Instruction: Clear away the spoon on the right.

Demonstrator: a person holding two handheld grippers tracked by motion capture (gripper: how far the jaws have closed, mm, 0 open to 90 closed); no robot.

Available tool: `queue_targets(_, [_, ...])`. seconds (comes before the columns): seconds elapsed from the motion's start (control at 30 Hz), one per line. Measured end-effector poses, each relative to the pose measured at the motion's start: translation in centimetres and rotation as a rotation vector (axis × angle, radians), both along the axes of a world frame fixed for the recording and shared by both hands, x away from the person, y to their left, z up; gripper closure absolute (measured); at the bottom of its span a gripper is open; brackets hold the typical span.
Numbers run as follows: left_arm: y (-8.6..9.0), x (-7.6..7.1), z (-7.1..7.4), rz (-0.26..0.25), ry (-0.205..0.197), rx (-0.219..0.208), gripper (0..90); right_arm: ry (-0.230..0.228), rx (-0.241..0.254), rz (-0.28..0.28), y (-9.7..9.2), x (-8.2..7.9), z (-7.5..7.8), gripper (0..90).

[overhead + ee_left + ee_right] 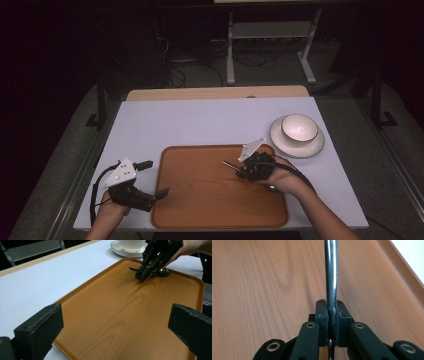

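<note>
An orange-brown wooden tray (pixel 210 200) lies at the front middle of the pale table (pixel 200 120). My right gripper (pixel 241 173) hovers low over the tray's far right part, shut on the handle of a dark metal spoon (pixel 330 277). In the left gripper view the spoon's bowl (pixel 163 271) shows behind the right gripper (pixel 141 277), close to the tray (pixel 120 315). My left gripper (pixel 156 178) stands open at the tray's left edge with nothing between its jaws. In its own view the left gripper (pixel 115 323) looks across the tray.
A white bowl (pixel 299 127) sits on a white saucer (pixel 310 147) to the right of the tray, just beyond its far right corner. A metal stand's legs (pixel 230 55) are on the floor behind the table.
</note>
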State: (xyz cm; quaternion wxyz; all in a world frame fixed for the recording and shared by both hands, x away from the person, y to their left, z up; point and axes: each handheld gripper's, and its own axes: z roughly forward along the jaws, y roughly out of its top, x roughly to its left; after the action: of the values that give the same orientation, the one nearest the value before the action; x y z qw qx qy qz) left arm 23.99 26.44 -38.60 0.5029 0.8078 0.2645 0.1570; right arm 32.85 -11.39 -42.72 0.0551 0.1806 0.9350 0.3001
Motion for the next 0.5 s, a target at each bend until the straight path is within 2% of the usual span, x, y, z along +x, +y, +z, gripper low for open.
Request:
queue_targets(0.33, [0.01, 0.01, 0.02, 0.001, -0.001, 0.0, 0.0, 0.006, 0.002, 0.002, -0.12, -0.03, 0.03, 80.6])
queue_targets(0.43, [0.06, 0.09, 0.03, 0.01, 0.0, -0.006, 0.0, 0.005, 0.027, -0.017, -0.42, -0.02, 0.19, 68.0])
queue_targets(0.47, [0.06, 0.09, 0.03, 0.01, 0.0, -0.006, 0.0, 0.005, 0.027, -0.017, -0.42, -0.02, 0.19, 68.0])
queue_targets(0.5, [0.08, 0.11, 0.05, 0.012, 0.0, -0.009, 0.0, 0.007, 0.051, -0.031, -0.75, -0.02, 0.24, 58.2])
